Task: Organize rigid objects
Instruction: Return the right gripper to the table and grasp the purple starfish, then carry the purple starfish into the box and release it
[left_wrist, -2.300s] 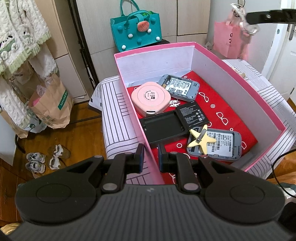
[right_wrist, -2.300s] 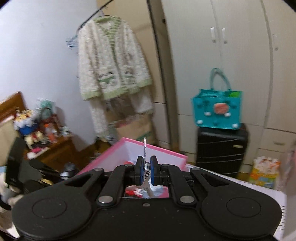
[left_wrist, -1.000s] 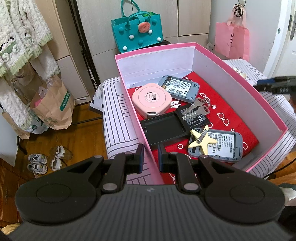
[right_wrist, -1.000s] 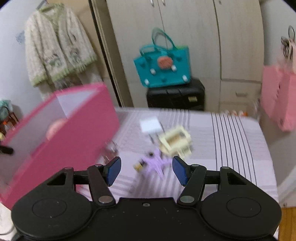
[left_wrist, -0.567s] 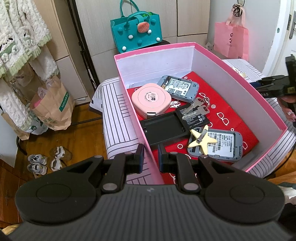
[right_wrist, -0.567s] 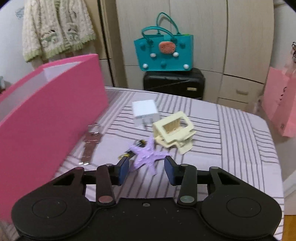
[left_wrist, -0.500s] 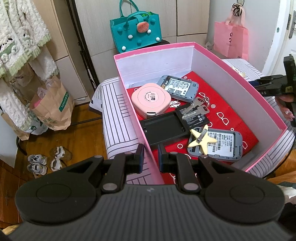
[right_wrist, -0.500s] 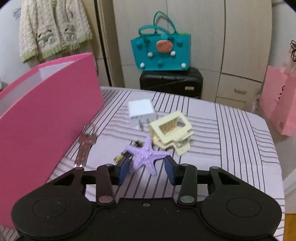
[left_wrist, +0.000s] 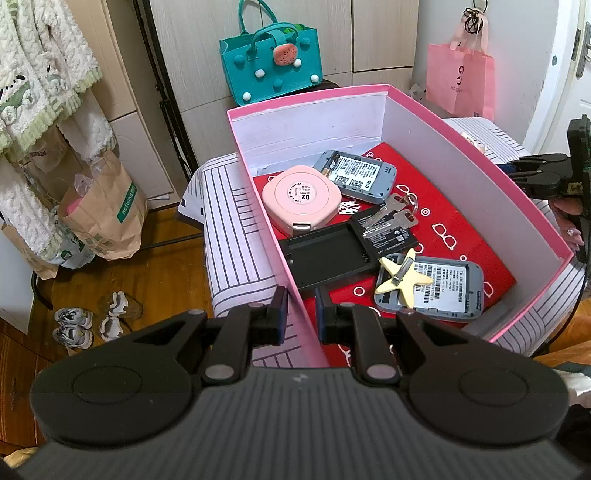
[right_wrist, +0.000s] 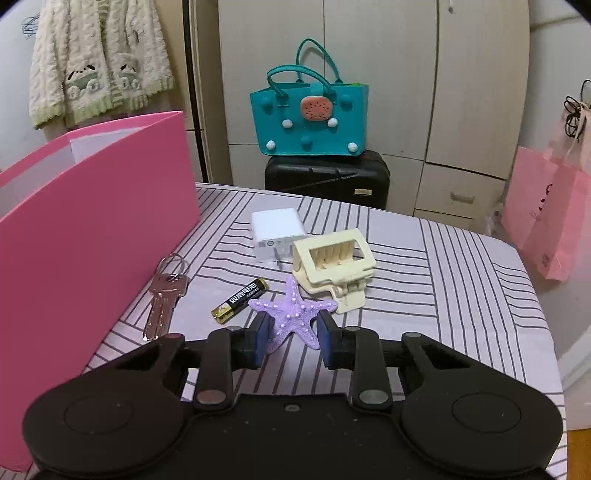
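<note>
My left gripper (left_wrist: 301, 319) is shut on the near left wall of the pink box (left_wrist: 480, 155) and holds it still. Inside lie a pink round case (left_wrist: 301, 199), two grey routers (left_wrist: 356, 175), a black cover (left_wrist: 325, 258), a set of keys (left_wrist: 391, 216) and a yellow starfish clip (left_wrist: 402, 275). In the right wrist view my right gripper (right_wrist: 293, 332) is low over the striped table, its jaws closing with the purple starfish (right_wrist: 293, 312) between them. The pads stand close beside its lower arms.
Beside the starfish lie an AA battery (right_wrist: 240, 301), a second set of keys (right_wrist: 164, 291), a white charger (right_wrist: 277, 232) and a cream hair claw (right_wrist: 334, 264). The pink box wall (right_wrist: 92, 229) rises at the left. A teal bag (right_wrist: 310, 118) sits on a black suitcase behind the table.
The keys my right gripper held over the box now lie inside it. That gripper swung to the table, came down over the purple starfish and its jaws narrowed. The left gripper stayed put.
</note>
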